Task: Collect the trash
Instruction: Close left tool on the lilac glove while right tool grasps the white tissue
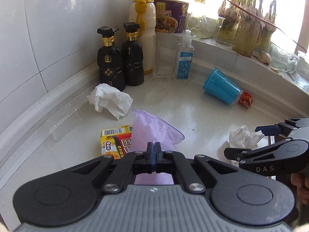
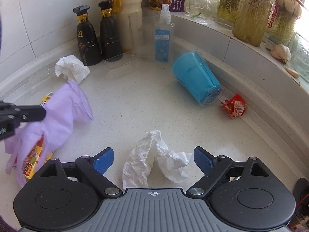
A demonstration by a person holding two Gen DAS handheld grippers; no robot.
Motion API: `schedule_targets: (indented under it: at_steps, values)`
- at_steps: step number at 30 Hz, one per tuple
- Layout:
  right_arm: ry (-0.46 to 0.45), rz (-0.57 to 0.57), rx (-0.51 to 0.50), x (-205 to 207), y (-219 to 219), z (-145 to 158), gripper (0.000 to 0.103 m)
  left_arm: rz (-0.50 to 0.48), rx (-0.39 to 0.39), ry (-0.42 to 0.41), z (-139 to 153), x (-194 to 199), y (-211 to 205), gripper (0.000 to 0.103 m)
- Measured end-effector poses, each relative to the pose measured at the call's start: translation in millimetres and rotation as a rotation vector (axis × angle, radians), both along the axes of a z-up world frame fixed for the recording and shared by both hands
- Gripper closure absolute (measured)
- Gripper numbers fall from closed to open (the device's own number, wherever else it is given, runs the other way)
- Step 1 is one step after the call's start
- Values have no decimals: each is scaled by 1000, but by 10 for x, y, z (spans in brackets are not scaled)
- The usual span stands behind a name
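My left gripper (image 1: pixel 154 150) is shut on a purple glove (image 1: pixel 152 129) and holds it above a yellow and red box (image 1: pixel 114 141); glove (image 2: pixel 58 116) and box (image 2: pixel 36 164) also show in the right wrist view. My right gripper (image 2: pixel 152 158) is open, its blue pads either side of a crumpled white tissue (image 2: pixel 156 162) on the counter; that tissue (image 1: pixel 243 137) lies by the right gripper (image 1: pixel 245 141) in the left wrist view. Another tissue (image 1: pixel 110 100) lies by the black bottles. A blue cup (image 2: pixel 197 77) lies on its side beside a red wrapper (image 2: pixel 234 106).
Two black bottles (image 1: pixel 119 61), a cream flask (image 1: pixel 143 29), a spray bottle (image 1: pixel 184 58) and a noodle bowl (image 1: pixel 171 16) stand in the back corner. Jars of sprouting garlic (image 2: pixel 249 15) line the window ledge. A clear plastic lid (image 1: pixel 61 118) lies at left.
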State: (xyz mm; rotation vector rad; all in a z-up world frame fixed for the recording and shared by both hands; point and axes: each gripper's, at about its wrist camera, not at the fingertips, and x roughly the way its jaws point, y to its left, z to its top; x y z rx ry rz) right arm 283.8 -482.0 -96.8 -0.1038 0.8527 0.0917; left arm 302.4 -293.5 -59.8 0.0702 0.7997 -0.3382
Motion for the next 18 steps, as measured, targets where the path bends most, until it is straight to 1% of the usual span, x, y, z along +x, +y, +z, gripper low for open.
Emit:
schedule_targets:
  at_steps: [2,4,5,6,7,10,18]
  values:
    - [-5,0,-21,-2,3,-6,25,6,-12,-11,61,-8,23,103]
    - [-7,0,-24,-8,-3,-6,44,12,-22,-22,115,-18,44,103]
    - [-4,0,-21,-9,-9,-5,51,16,-29,-27,144,-22,57,103]
    - [0,1,-16,-12,-16,-4,65,19,-34,-32,171,-28,70,103]
    - [5,2,-11,-12,-22,-1,71,22,-38,-36,196,-33,80,103]
    - [-6,1,-6,-32,-33,37,79,28,-42,-50,263,-53,109,103]
    - [-44,13,9,-92,-8,240,80,49,-68,-64,410,-110,231,103]
